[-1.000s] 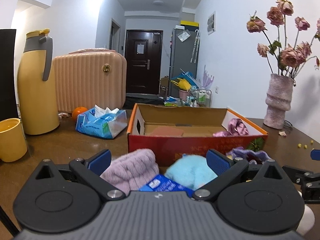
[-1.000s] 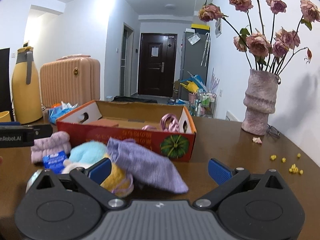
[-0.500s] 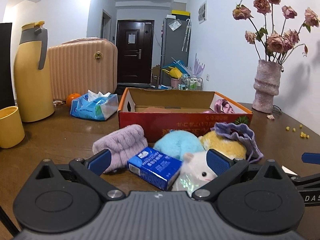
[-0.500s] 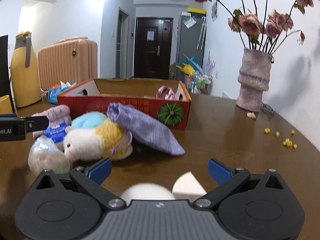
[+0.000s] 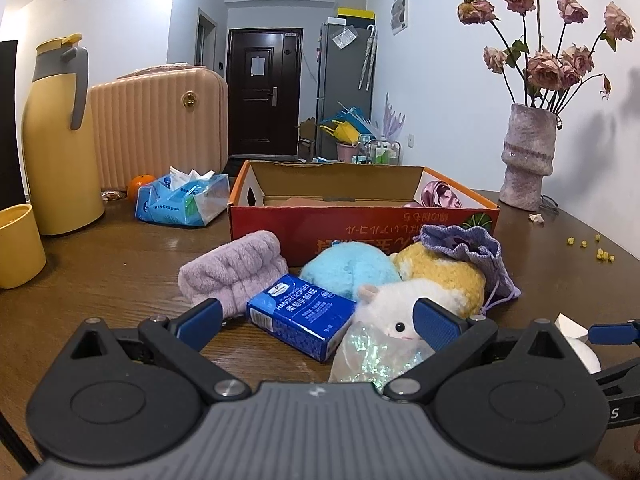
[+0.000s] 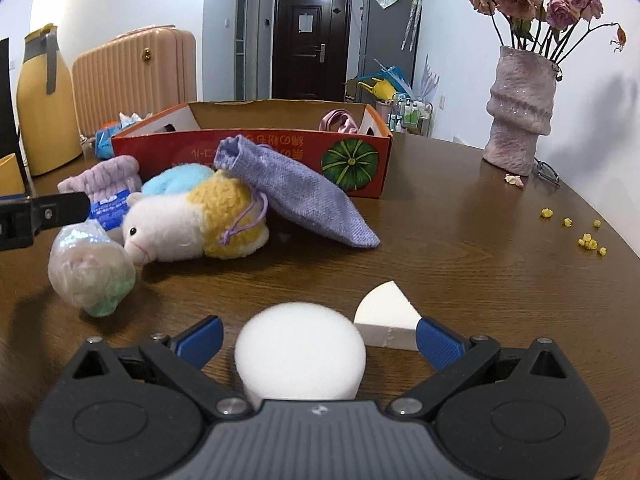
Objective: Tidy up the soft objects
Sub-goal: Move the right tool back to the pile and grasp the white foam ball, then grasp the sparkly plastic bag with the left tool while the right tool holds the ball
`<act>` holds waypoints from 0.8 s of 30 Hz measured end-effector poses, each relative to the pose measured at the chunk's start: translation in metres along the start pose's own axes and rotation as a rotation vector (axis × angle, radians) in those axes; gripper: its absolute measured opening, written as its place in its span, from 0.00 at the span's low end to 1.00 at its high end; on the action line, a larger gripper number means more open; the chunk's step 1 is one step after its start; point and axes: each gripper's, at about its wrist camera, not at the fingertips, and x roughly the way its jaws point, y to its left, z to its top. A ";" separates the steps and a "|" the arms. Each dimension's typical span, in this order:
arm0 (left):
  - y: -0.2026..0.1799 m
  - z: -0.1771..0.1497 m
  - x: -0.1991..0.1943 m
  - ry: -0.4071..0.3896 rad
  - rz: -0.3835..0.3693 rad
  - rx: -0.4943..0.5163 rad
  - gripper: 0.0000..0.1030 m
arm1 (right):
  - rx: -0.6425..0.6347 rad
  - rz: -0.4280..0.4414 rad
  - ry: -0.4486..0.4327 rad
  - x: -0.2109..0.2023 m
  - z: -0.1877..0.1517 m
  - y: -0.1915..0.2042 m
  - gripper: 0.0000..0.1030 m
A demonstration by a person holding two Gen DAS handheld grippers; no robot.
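An open red cardboard box (image 5: 360, 228) stands on the brown table; it also shows in the right wrist view (image 6: 288, 148). In front of it lie a lilac fuzzy roll (image 5: 234, 270), a blue tissue pack (image 5: 300, 316), a plush toy (image 6: 192, 220) in white, yellow and blue, a purple drawstring pouch (image 6: 304, 192) and a shiny wrapped bundle (image 6: 90, 270). My left gripper (image 5: 316, 322) is open, just short of the tissue pack and the plush. My right gripper (image 6: 318, 338) is open, with a round white sponge (image 6: 300, 354) between its fingers and a white wedge sponge (image 6: 386, 320) beside it.
A yellow thermos (image 5: 60, 140), a yellow cup (image 5: 18, 246), a blue tissue bag (image 5: 182, 200), an orange (image 5: 140, 184) and a pink suitcase (image 5: 160, 120) stand at the left back. A vase with dried roses (image 5: 528, 160) stands right. Yellow crumbs (image 6: 580, 232) lie on the table.
Both grippers have drawn back from the box, so more of the pile shows. The white sponges have come into view at the right gripper. Both stay open.
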 end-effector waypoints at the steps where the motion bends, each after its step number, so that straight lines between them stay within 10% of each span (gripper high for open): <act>1: 0.000 0.000 0.001 0.004 -0.001 0.002 1.00 | -0.003 -0.001 0.002 0.000 0.000 0.001 0.98; 7: -0.002 -0.001 0.004 0.019 -0.006 0.010 1.00 | -0.007 0.003 0.001 -0.001 0.001 0.001 0.89; 13: -0.004 -0.003 0.005 0.029 -0.006 0.017 1.00 | 0.004 -0.011 -0.014 -0.003 0.001 -0.002 0.55; 24: -0.007 -0.006 0.009 0.048 -0.009 0.036 1.00 | 0.063 0.002 -0.081 -0.014 0.002 -0.013 0.49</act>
